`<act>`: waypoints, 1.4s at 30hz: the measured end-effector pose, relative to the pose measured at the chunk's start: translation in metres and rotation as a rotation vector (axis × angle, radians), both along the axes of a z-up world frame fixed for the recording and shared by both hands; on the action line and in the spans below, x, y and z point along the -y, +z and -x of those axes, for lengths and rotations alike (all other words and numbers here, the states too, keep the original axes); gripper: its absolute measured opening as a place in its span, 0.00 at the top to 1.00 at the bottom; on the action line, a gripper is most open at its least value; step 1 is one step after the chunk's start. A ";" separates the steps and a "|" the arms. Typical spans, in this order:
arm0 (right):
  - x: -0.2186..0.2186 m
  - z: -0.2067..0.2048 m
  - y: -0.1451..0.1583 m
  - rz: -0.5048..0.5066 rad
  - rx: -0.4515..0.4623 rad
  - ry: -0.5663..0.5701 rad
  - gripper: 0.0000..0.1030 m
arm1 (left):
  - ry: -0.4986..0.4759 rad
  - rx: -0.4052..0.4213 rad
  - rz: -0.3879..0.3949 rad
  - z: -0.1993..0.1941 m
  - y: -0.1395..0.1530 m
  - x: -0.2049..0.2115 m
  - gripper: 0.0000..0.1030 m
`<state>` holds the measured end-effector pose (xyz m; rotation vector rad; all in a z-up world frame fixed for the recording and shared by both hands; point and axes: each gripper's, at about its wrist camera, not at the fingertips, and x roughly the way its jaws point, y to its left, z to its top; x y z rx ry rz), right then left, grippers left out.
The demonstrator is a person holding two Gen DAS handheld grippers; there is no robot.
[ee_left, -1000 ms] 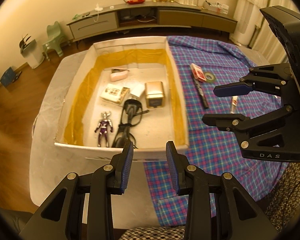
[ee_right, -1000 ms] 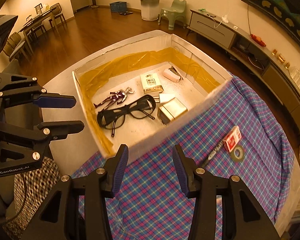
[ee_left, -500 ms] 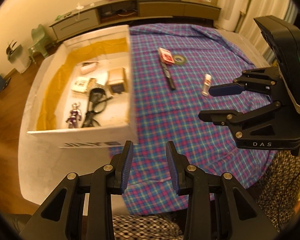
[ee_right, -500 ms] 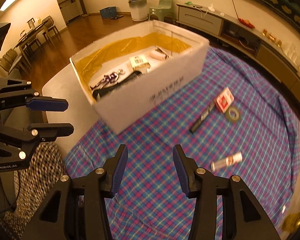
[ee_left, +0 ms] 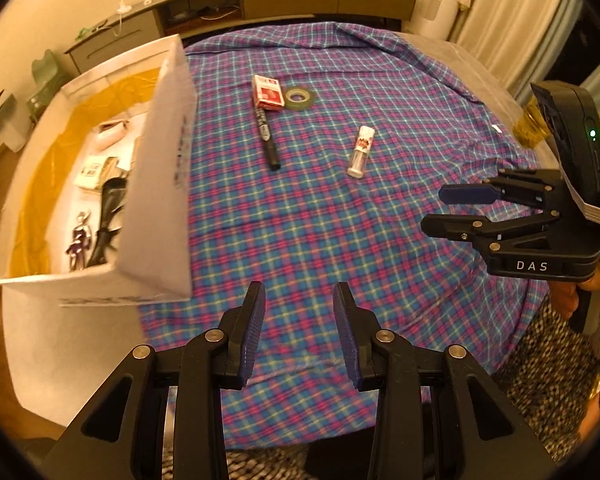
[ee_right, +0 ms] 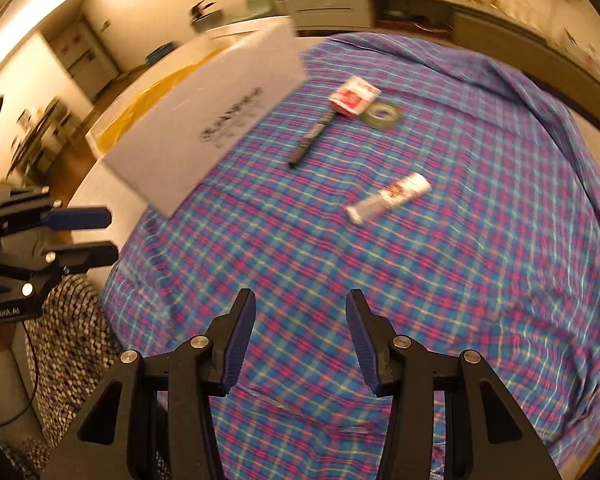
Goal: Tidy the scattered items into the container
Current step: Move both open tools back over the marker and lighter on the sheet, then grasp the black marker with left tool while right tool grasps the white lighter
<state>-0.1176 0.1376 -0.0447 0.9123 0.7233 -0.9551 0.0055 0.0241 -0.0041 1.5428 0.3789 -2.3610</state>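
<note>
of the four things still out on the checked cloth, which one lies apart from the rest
The small white tube. The red card box, tape roll and black marker cluster together.

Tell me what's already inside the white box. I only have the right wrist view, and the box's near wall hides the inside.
Observer: In the left wrist view, a small purple and silver figurine lies on the floor of the white box, near its front corner.
Operator: Anything beside it?
Observer: Black glasses, right next to the figurine, on the side toward the wall that faces the cloth.
Operator: And further back?
Observer: A few small pale packets. Their labels are too blurred to read.
</note>
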 end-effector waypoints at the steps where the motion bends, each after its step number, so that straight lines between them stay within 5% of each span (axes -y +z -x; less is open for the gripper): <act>1: 0.001 0.005 -0.003 -0.005 0.008 -0.016 0.53 | 0.007 -0.003 -0.006 0.005 -0.003 0.001 0.63; 10: 0.033 0.030 -0.029 -0.041 0.100 -0.140 0.53 | 0.084 -0.050 -0.016 0.058 -0.033 0.024 0.62; 24: 0.106 0.030 -0.062 -0.063 0.120 -0.246 0.55 | 0.217 -0.129 -0.046 0.134 -0.090 0.086 0.61; 28: 0.117 0.024 -0.061 -0.029 0.077 -0.228 0.55 | 0.214 -0.159 -0.030 0.143 -0.101 0.090 0.55; 33: 0.122 0.009 -0.061 0.057 -0.046 -0.170 0.72 | 0.181 -0.175 0.004 0.149 -0.105 0.089 0.55; 36: 0.123 0.009 -0.065 0.088 -0.076 -0.150 0.80 | 0.170 -0.166 0.008 0.150 -0.106 0.089 0.84; 42: 0.126 0.007 -0.066 0.075 -0.070 -0.121 0.81 | 0.152 -0.131 -0.008 0.146 -0.104 0.082 0.87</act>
